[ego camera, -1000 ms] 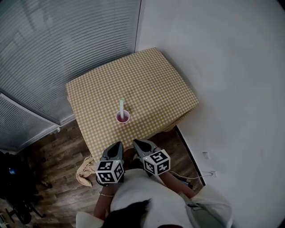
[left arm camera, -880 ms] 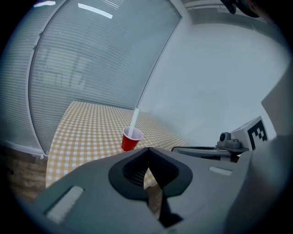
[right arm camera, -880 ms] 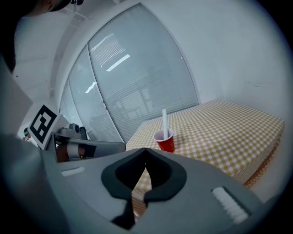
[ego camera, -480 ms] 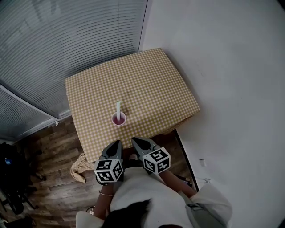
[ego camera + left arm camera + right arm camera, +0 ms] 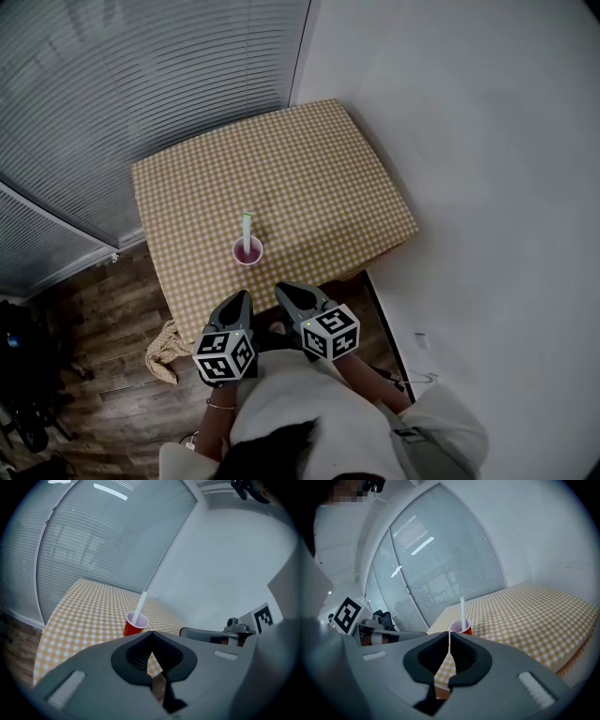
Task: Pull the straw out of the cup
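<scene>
A red cup stands on the yellow checked table, near its front edge. A pale green straw sticks up out of it. My left gripper and right gripper hover side by side just short of the table edge, both apart from the cup. In the left gripper view the cup and straw lie straight ahead of the shut, empty jaws. In the right gripper view the cup and straw lie ahead, and the jaws are opening to a thin slit with nothing between them.
Window blinds run along the table's far left side and a white wall stands to the right. A beige cloth lies on the wooden floor by the table. Dark gear sits at the far left.
Both grippers have edged forward toward the table's front edge. The cup and straw stand unchanged.
</scene>
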A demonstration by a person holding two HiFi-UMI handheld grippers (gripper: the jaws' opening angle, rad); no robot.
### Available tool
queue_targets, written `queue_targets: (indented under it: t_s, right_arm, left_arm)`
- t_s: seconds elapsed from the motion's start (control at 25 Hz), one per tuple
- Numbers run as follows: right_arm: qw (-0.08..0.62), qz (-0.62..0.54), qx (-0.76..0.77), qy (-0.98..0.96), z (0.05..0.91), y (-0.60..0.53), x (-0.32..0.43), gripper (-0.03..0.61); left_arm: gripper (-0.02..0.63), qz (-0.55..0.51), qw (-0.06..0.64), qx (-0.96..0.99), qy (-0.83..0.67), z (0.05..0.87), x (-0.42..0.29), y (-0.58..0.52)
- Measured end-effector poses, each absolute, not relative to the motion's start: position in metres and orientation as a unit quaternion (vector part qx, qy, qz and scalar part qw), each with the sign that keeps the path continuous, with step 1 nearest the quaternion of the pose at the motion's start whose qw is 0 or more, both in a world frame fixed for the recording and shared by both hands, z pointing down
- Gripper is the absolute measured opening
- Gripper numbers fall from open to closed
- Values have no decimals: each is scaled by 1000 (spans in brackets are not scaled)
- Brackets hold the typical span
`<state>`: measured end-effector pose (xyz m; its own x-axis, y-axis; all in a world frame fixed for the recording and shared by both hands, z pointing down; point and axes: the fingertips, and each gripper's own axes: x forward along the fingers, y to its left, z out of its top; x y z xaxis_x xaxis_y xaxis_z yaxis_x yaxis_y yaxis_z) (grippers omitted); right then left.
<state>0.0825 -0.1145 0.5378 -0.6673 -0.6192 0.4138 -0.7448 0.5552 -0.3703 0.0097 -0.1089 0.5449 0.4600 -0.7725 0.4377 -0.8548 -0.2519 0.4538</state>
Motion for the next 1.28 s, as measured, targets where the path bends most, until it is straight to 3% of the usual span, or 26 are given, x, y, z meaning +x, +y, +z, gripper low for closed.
queue_targets:
  t_s: [1.28]
  right_arm:
    - [141,241,414,-866,533,-198,36,114]
  left_arm:
    - [20,67,349,797,-488,541,-31,-162]
